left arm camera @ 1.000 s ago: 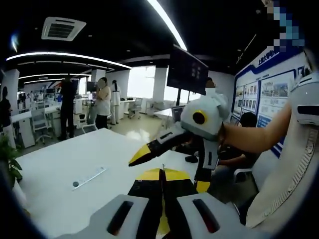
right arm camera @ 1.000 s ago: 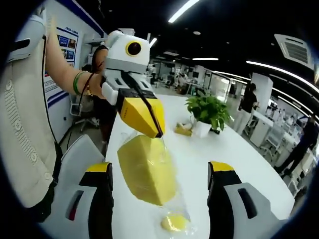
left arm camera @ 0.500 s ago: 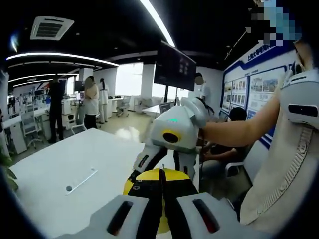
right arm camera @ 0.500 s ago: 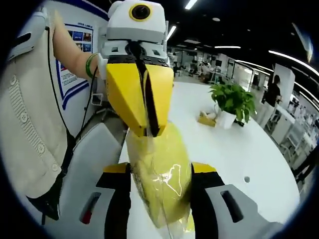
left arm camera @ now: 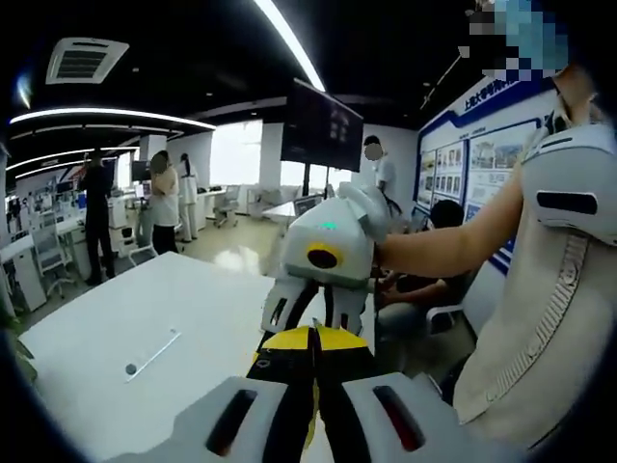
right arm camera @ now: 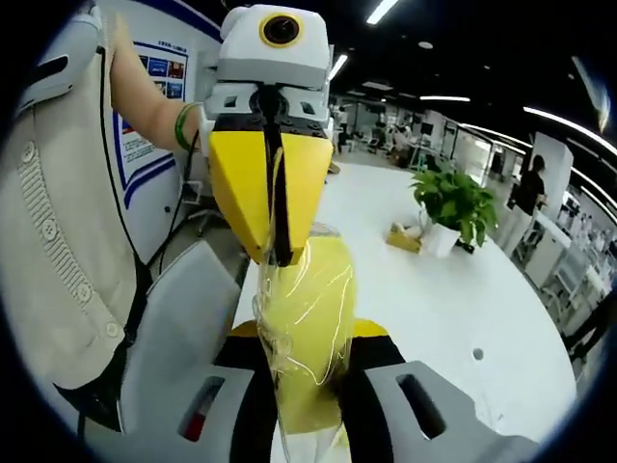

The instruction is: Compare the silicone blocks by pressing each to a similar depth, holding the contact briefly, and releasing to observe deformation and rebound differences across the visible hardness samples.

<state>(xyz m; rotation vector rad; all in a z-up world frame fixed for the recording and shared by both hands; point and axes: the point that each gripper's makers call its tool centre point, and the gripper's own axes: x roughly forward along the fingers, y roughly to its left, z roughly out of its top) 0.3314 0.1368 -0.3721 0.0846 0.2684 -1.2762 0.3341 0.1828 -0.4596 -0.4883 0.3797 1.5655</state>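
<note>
Now squeezes inward: right gripper (right arm camera: 301,386) jaws, open wide a second ago, pinch the bagged yellow block (right arm camera: 307,318) at 6 o'clock while left gripper (right arm camera: 273,207) clamps its top edge, starting the press-and-hold.

White characters run along the blue header band (left arm camera: 479,99) at the top of the display wall in the left gripper view, but they are too small and blurred to read. The framed posters with photographs (left arm camera: 449,166) below that band carry print that cannot be made out either, and the same holds for the white wall poster with blue lettering (right arm camera: 156,72) in the right gripper view. No label, brand or number is legible on anything else.
</note>
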